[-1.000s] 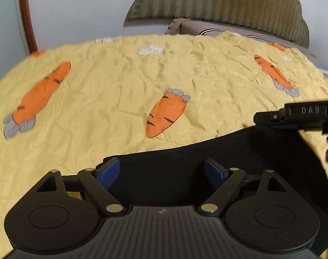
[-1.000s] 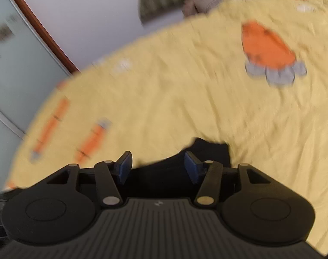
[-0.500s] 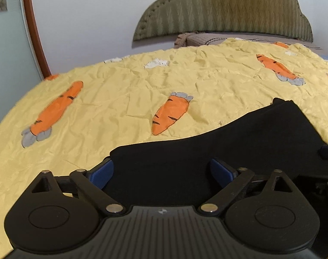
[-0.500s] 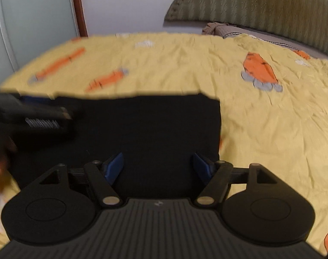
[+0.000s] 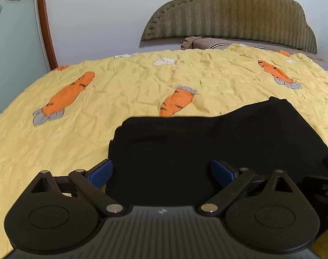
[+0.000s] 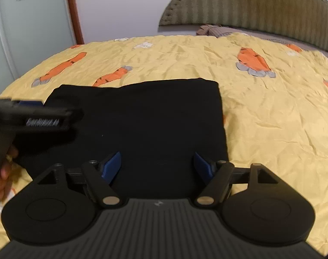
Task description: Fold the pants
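Both hand-held grippers hang over the bed with their jaws spread wide and nothing between them: the left hand-held gripper (image 5: 160, 173) sits above the near left part of the pants, the right hand-held gripper (image 6: 157, 166) above the near right part, and neither blue pad visibly touches cloth.

Largest in view is the bed (image 5: 56, 142), covered by a crumpled yellow sheet printed with orange carrots, with a padded green headboard (image 5: 228, 15) against the wall behind it. On the sheet lie the pants (image 6: 142, 120), black and already folded into a rough rectangle. In the right wrist view the far edge runs nearly straight and the right edge is clean. In the left wrist view the far edge dips and rises, and 1 corner at the far right pokes up slightly. At the left corner at least 2 layers show stacked at the edge.

The pants look like soft, light, limp fabric, so they should sag and slide when lifted rather than hold a shape. I judge the best hold to be at the corners or along an edge, pinching through every layer so the stack does not shear apart. The smooth sheet beneath may bunch if a pad drags on it.

Smallest, the person's left hand (image 6: 1, 172) grips the handle of its tool at the left border of the right wrist view.
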Motion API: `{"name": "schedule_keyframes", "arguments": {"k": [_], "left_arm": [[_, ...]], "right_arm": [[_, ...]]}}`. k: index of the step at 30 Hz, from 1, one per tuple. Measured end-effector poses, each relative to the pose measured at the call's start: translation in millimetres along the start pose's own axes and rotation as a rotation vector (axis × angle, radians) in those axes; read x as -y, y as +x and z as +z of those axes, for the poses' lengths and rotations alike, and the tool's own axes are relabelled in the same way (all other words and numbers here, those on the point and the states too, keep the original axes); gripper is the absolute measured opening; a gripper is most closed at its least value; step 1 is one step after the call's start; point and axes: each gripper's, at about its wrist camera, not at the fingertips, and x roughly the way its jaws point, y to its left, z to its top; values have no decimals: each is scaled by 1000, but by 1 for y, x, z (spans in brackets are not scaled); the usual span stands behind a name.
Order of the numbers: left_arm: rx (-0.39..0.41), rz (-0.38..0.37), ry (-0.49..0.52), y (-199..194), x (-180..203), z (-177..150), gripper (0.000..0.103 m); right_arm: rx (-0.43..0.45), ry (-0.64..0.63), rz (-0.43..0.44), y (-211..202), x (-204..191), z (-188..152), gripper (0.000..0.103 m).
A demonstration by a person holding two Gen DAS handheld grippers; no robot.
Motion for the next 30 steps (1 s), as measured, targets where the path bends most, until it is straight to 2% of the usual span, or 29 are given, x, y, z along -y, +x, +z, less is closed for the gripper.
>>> {"name": "schedule_keyframes", "arguments": {"k": [5, 8, 10, 13, 15, 17, 20, 24, 26, 28, 30], "left_arm": [[-38, -65, -120, -5, -17, -10, 98], [-39, -74, -148, -13, -23, -15, 98], [-28, -60, -131, -24, -23, -18, 98], [29, -46, -57, -49, -19, -27, 98], [10, -50, 45, -56, -10, -35, 98], [-5, -24, 97, -58, -7, -42, 98], [3, -12, 116, -69, -14, -49, 98], [38, -36, 76, -89, -34, -51, 98], [49, 15, 64, -93, -41, -50, 98], [62, 91, 47, -98, -50, -49, 98], [57, 123, 17, -99, -61, -48, 98]], "right_arm": [[0, -50, -16, -18, -11, -10, 72], [-4, -67, -26, -15, -8, -20, 77], [-16, -39, -17, -19, -4, -17, 77], [-10, -44, -30, -27, -6, -17, 77], [3, -49, -37, -33, -6, -22, 79], [-2, -66, -51, -31, -5, -30, 82], [-2, -43, -42, -33, 1, -32, 84], [7, -30, -76, -46, 2, -30, 87], [60, -23, -60, -58, -2, -27, 88], [76, -18, -20, -61, -11, -20, 88], [94, -39, 37, -58, -29, -13, 88]]}}
